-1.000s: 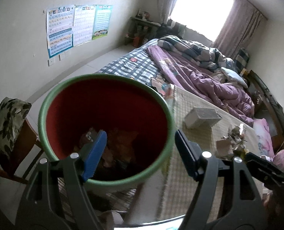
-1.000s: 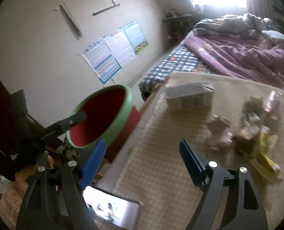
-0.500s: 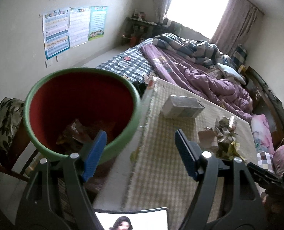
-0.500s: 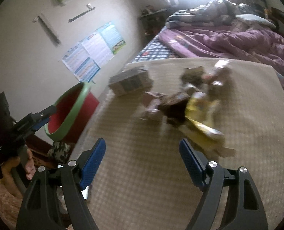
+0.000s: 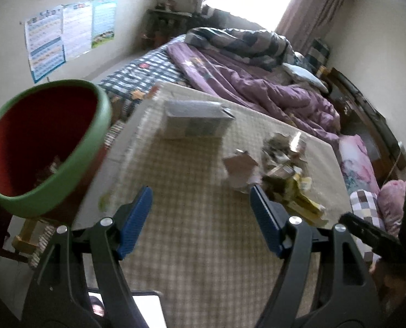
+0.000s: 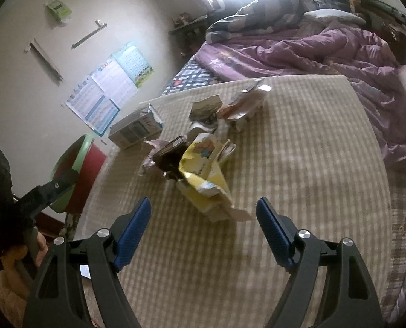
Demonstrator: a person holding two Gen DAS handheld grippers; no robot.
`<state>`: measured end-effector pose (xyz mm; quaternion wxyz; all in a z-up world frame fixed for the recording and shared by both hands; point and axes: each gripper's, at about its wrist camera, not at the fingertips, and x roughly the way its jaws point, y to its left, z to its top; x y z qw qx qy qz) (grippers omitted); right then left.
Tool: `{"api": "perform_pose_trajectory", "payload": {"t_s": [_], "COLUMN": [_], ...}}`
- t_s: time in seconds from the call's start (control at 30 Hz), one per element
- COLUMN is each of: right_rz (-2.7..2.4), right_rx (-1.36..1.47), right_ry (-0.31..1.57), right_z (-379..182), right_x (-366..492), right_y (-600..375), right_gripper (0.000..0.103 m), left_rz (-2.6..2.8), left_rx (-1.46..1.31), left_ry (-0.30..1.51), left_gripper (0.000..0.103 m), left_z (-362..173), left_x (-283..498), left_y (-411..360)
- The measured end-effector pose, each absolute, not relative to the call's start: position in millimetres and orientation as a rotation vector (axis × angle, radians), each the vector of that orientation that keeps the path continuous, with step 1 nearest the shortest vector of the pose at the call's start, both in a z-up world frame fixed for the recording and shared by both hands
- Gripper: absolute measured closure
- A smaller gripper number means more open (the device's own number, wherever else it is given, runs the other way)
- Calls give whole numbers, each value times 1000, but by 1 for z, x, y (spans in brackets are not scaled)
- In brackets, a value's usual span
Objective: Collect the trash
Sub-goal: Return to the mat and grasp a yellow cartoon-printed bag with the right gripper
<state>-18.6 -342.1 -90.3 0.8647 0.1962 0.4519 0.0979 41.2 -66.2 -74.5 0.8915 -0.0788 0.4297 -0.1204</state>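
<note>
Your right claw (image 6: pixel 203 225) hangs over the checked cloth of the worktop (image 6: pixel 298 164), its blue pads (image 6: pixel 133 231) wide apart and gripping nothing. Just ahead of it, a little left of centre between the pads, lies the yellow wrapper (image 6: pixel 203 176), crumpled, its long axis running from near-right to far-left. Touching its far end is the dark wrapper (image 6: pixel 170 154), and past that the rest of the trash heap (image 6: pixel 230 112) stretches away toward the far right edge of the worktop. Your left claw (image 5: pixel 201 218) is likewise spread and holds nothing; in its view the same heap (image 5: pixel 282 169) sits ahead and to the right, close to the right pad. A phone (image 5: pixel 148 311) lies at the near edge under that claw. Farther on, near the worktop's far-left corner, a small box (image 5: pixel 194 120) lies with its long side across the view. Off the left edge, the red bin (image 5: pixel 38 142) with a green rim tilts its mouth toward you, scraps showing inside. Beyond the worktop is the bed (image 6: pixel 312 46) with a purple quilt.
</note>
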Motion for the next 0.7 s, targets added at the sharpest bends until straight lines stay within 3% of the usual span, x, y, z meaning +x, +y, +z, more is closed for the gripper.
{"api": "perform_pose_trajectory", "payload": {"t_s": [0.43,0.5,0.7], "right_rz": [286,299,332], "right_rx": [288,279,276], "right_ry": [1032,1045,1072], "right_z": [-115,-119,-126], "right_x": [32,35,35], "right_y": [-312,-309,-303], "right_gripper": [27,31,71], "left_rz": [-259,-252,-233], "left_rx": [-155,-158,-165], "left_ry": [934,938,938], "left_gripper": [32,32,32], "left_z": [-87,-89,-89], "left_x": [38,38,42], "left_y": [-94,-94,-91]}}
